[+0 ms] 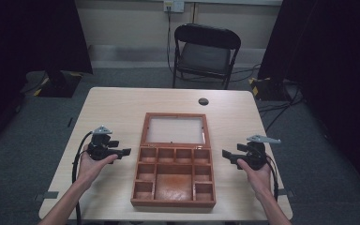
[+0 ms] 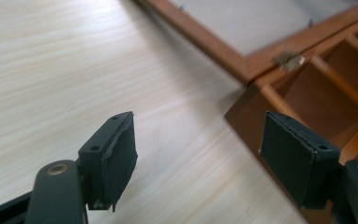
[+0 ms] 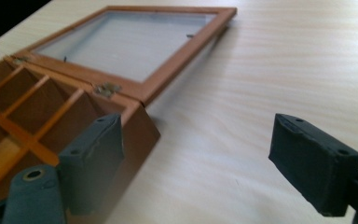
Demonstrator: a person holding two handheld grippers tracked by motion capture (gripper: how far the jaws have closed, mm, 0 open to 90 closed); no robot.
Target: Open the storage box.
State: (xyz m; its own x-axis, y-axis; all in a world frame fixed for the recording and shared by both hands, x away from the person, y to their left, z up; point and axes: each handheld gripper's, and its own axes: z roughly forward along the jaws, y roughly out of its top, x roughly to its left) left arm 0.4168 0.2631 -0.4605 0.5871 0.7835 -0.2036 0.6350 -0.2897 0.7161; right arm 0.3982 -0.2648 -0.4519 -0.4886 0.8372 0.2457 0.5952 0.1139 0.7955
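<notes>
While both forearms enter from the near edge of the light wooden surface (image 1: 112,101), each hand holds a tool level with the rear half of a wooden box (image 1: 174,177) that lies between them. Left tool (image 1: 125,152), held in the left hand (image 1: 93,164), points right toward the box and stands just beside its left wall without touching; its jaws are spread wide with nothing between them, as the left gripper view confirms, where bare wood grain shows in the gap of the left tool (image 2: 198,156). Right tool (image 1: 226,154), held in the right hand (image 1: 255,174), points left toward the box and stands just beside its right wall; its jaws are likewise spread wide and empty, and in the right gripper view the right tool (image 3: 214,161) straddles the box's rear right corner region with bare surface between the pads. Box sits near the front centre of the surface, lying open: a row of four small compartments at the back, smaller cells down both sides and one large compartment in the middle, all empty as seen. Lid (image 1: 174,129), a wooden frame around a pale panel, is folded fully back and lies flat behind the box, joined by small metal hinges (image 3: 105,88). Beyond it a dark round grommet (image 1: 203,101) is set near the far edge. Farthest off, a black folding chair (image 1: 205,51) stands on the grey floor against the wall.
</notes>
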